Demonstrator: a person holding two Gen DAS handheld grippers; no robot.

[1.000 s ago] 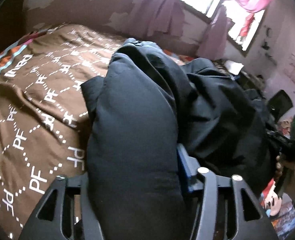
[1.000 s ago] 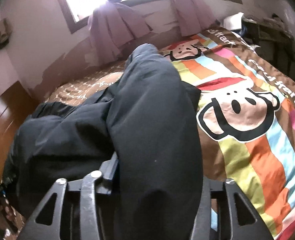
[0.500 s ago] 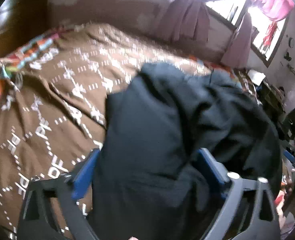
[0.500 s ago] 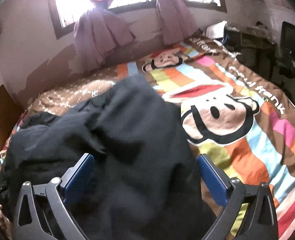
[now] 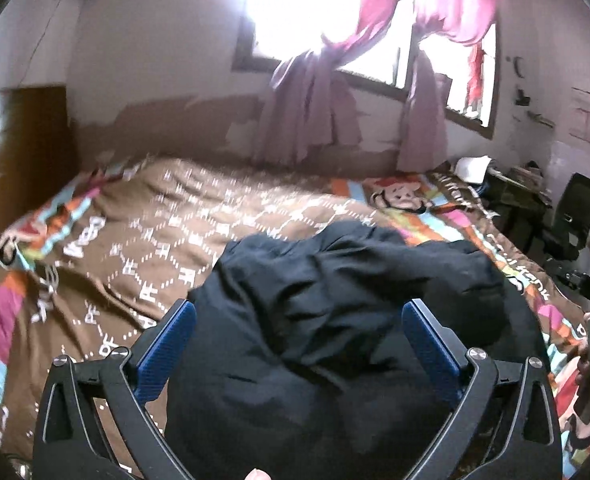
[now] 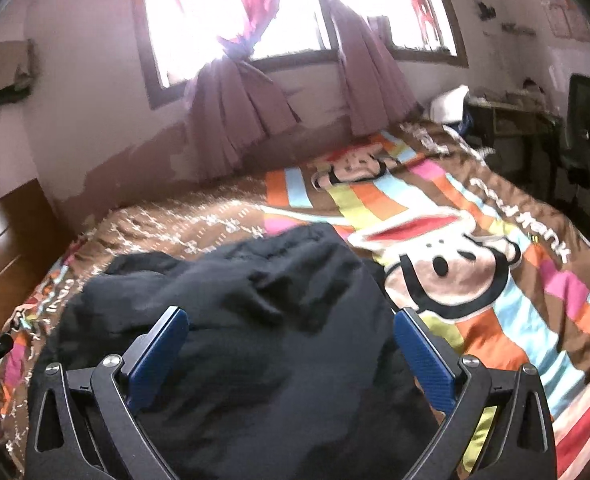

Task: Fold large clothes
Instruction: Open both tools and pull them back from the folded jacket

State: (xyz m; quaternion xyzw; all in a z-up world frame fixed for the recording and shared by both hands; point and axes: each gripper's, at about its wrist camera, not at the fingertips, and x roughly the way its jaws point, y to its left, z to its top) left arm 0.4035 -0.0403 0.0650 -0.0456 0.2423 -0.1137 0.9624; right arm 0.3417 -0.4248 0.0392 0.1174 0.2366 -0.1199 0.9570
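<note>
Lying bunched on the bedspread [image 5: 143, 240], the dark garment [image 5: 335, 320] is framed, ungripped, by wide-open left gripper [image 5: 299, 312] and right gripper [image 6: 291, 320].

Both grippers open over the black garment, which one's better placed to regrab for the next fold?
Probably either, slightly the right gripper: the black garment edge beside the bedspread shows clearly there; left gripper faces bunched folds.

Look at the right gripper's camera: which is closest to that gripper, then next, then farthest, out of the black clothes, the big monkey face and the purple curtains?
1. Black clothes: between the right gripper and its open jaws.
2. Big monkey face: on the bedspread, right of the clothes.
3. Purple curtains: by the far wall, under the window.
</note>
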